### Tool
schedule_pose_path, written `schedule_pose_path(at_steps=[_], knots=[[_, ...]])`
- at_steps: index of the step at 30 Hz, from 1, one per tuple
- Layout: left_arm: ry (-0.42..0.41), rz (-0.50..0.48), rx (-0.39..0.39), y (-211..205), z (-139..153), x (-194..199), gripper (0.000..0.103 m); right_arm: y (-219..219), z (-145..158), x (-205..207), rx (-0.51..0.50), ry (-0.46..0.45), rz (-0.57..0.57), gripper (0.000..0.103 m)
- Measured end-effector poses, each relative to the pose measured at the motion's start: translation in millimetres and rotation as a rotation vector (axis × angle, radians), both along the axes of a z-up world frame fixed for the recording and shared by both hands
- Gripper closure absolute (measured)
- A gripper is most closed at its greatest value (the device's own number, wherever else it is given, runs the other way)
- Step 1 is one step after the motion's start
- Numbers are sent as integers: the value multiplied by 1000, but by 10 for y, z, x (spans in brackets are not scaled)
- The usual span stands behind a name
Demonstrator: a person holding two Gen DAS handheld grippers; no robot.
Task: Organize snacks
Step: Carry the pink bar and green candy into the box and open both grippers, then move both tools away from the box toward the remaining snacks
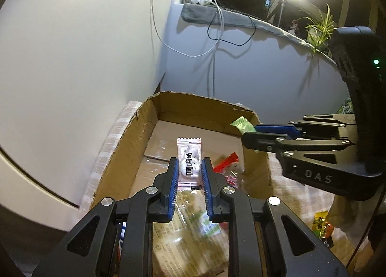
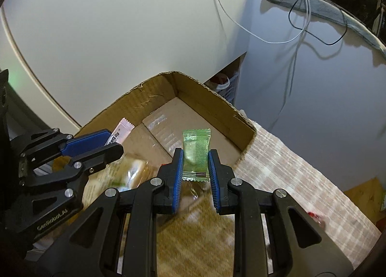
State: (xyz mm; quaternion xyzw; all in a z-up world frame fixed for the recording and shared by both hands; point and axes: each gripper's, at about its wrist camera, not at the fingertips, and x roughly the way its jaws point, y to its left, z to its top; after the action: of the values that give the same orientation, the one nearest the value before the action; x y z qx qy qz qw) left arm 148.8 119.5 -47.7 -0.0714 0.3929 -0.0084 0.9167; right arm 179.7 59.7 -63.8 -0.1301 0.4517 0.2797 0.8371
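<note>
- The left gripper (image 1: 190, 168) has its blue pads closed on a pink-and-white snack sachet (image 1: 189, 158), which stands upright between them with its crimped top edge toward 12 o'clock, above the cardboard box (image 1: 135, 146).
- In the right wrist view the left gripper (image 2: 113, 143) comes in from 9 o'clock, the sachet (image 2: 120, 132) sticking out of its tips over the box's near left wall.
- The right gripper (image 2: 195, 163) pinches a green snack packet (image 2: 196, 154), fingers narrow and pressed on both of its sides; the packet is upright over the box's (image 2: 217, 113) open floor.
- From the left wrist camera the right gripper (image 1: 251, 135) reaches in from 3 o'clock, and the green packet (image 1: 242, 126) pokes past its tips at the box's right wall.
- Inside the box, a red wrapper (image 1: 225, 162) lies at about 2 o'clock from the left gripper's tips; closer in sits a larger clear bag (image 1: 193, 219), too blurred to read, possibly holding greenish snacks.
- A yellow packet (image 1: 319, 225) lies outside the box on the checked cloth (image 2: 301, 175) at 4 o'clock.
</note>
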Motion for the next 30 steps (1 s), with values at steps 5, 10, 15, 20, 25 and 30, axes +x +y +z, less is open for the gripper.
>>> schedule_pose_path(at_steps=[5, 10, 15, 20, 25, 30], knots=[[12, 6, -7, 38, -36, 66, 85, 58, -125, 106, -14, 14, -7, 81], [20, 13, -11, 68, -54, 116, 85, 65, -204, 173, -13, 33, -6, 81], [26, 18, -10, 69, -70, 134, 84, 76, -220, 192, -14, 34, -6, 79], [28, 27, -13, 81, -76, 138, 73, 68, -185, 176, -15, 15, -6, 55], [18, 34, -15, 90, -58, 122, 73, 49, -121, 142, -14, 2, -7, 50], [7, 37, -15, 77, -20, 68, 73, -16, -28, 63, -12, -25, -15, 27]])
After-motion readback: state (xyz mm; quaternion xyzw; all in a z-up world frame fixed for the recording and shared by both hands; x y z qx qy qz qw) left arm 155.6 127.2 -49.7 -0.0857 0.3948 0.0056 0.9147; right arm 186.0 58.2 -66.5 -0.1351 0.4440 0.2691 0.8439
